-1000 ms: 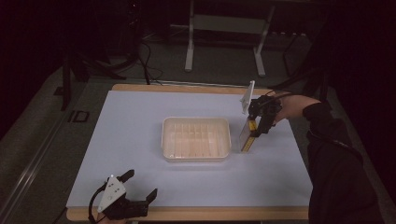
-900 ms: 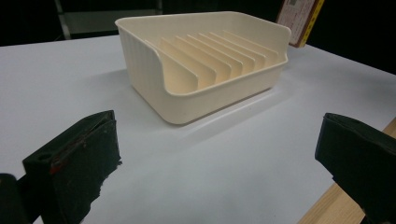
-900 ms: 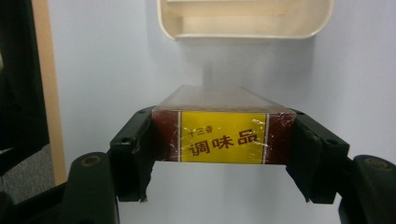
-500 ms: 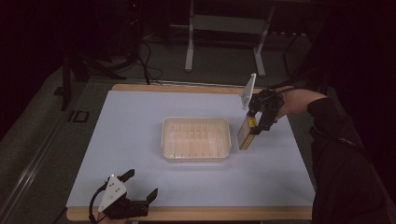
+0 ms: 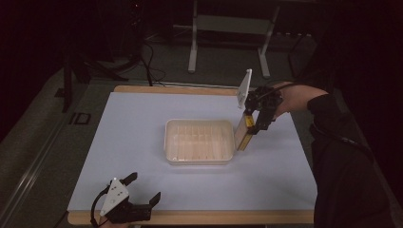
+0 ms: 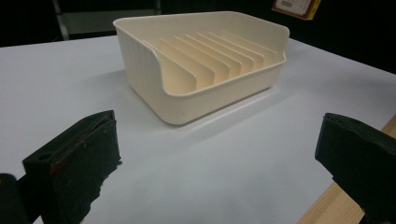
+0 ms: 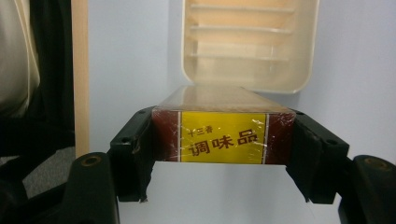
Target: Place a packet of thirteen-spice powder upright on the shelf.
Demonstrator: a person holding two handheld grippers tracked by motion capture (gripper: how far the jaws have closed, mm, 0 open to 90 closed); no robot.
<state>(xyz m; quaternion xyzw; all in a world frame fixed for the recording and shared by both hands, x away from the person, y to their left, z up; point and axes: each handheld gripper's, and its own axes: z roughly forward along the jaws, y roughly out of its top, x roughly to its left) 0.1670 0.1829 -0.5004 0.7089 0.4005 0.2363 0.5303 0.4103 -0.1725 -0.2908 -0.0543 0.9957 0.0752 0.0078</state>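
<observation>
A cream plastic rack tray [image 5: 200,141] with upright dividers sits mid-table; the same rack tray [image 6: 205,60] [image 7: 247,46] appears in both gripper views. My right gripper [image 5: 251,124] hangs just right of the tray, above the table, shut on a flat box [image 5: 244,134] with a brown and yellow label. In the right gripper view the box [image 7: 223,137] is squeezed between both pads [image 7: 140,149], pointing toward the tray. My left gripper [image 5: 142,190] rests at the table's front left edge, open, with nothing between its fingers [image 6: 74,163].
The white table top [image 5: 142,123] has a wooden rim [image 5: 190,217] along the front and back. Dark floor, cables and a metal stand [image 5: 228,23] lie beyond the far edge. A person's dark sleeve [image 5: 342,142] reaches in from the right.
My right gripper has lifted the box off the table and carried it slightly toward the tray. The left gripper has stayed where it was.
</observation>
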